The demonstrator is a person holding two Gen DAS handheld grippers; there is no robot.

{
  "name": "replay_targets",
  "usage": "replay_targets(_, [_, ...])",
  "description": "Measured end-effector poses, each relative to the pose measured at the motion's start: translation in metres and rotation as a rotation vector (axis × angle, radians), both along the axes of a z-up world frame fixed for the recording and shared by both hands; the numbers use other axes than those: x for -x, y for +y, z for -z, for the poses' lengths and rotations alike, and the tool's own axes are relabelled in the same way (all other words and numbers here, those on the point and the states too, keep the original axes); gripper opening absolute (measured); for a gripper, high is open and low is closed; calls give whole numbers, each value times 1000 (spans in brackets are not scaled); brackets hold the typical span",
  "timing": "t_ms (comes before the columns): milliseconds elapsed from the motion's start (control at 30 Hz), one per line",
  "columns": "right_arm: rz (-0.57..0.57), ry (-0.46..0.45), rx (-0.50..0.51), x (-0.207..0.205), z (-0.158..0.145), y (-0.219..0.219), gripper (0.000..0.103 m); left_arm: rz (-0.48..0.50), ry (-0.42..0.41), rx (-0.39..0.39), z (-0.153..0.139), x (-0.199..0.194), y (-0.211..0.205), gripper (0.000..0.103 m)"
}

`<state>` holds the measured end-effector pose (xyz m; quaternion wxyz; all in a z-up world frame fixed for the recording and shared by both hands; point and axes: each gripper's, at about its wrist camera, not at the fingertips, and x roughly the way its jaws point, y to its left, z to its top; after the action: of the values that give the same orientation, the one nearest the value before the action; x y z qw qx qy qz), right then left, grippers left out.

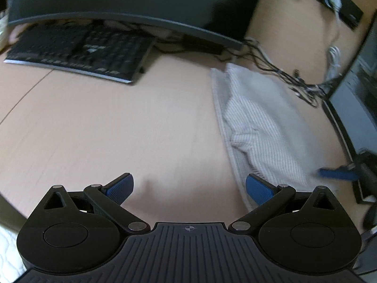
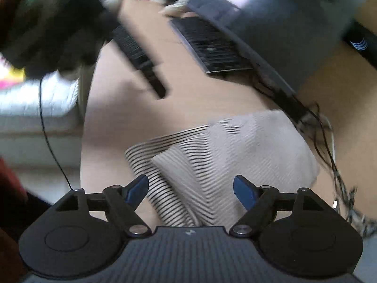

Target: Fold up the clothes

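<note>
A folded striped garment (image 1: 256,127) lies on the pale wooden surface (image 1: 94,122), and everything else is placed here from that garment. In the left wrist view it is a long narrow bundle whose long axis runs from near the left claw (image 1: 188,188) away toward the tangle of dark cables (image 1: 278,70) at its far end. A plain grey folded edge runs down its left side, and the finely striped layers are heaped on the right. In the right wrist view the garment (image 2: 223,155) fills the middle, with bold dark stripes on its left flap and paler, finer stripes on the broad fold to the right; motion blur smears the stripe pattern.

The left claw stands wide with nothing between its blue pads (image 1: 122,186). Its right pad sits over the near left edge of the garment, though I cannot tell whether it touches the cloth. The right claw (image 2: 190,191) is likewise spread wide and holds nothing, and it hovers directly above the near end of the garment. Its blue tip (image 1: 337,173) shows just beyond the garment's right side in the left wrist view.

Left of the garment's far end lies a black keyboard (image 1: 77,49), under the curved lower edge of a dark monitor (image 1: 117,0). The cables trail past the garment's far right corner.
</note>
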<state>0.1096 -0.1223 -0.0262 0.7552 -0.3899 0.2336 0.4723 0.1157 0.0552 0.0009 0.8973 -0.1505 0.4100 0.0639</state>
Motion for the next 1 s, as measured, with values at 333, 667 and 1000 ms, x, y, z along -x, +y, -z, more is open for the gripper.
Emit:
replay_targets(333, [283, 316, -147, -51, 9, -5, 62, 116, -23, -64, -23, -7, -15, 103])
replay_targets(667, [547, 662, -404, -92, 15, -34, 61, 353, -93, -164, -32, -9, -32, 103])
replay_targets(1000, [562, 537, -355, -78, 14, -18, 62, 674, -89, -437, 26, -32, -89, 103])
